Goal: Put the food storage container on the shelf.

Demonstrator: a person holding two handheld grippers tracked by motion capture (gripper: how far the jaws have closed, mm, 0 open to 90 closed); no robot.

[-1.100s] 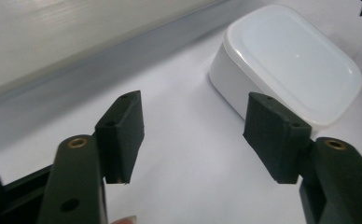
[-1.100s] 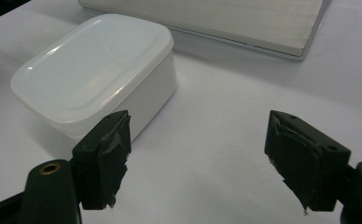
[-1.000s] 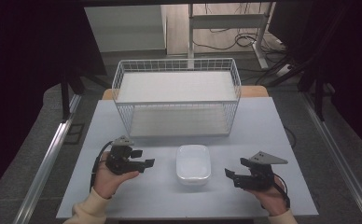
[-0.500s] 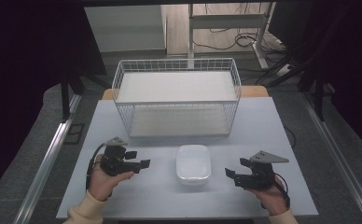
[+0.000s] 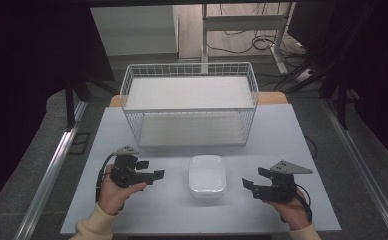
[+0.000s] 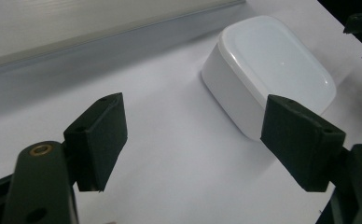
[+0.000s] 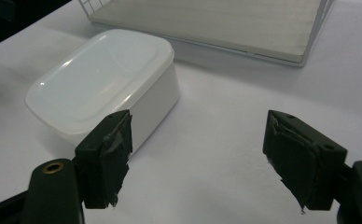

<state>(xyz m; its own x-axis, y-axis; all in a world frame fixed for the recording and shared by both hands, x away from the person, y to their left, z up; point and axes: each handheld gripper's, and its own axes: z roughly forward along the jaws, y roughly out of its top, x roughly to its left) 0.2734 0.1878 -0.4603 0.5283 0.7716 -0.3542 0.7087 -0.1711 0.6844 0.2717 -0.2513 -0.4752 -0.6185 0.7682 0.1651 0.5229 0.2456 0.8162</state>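
Left gripper (image 5: 154, 174) dropped nearer the bench's front edge; right gripper (image 5: 247, 185) barely shifted. Both flank the lidded white box (image 5: 207, 175), jaws spread, holding nothing; box sits just before the wire basket (image 5: 189, 107). Probably approach: next, close in on box.

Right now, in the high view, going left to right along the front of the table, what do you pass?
left gripper → white lidded container → right gripper
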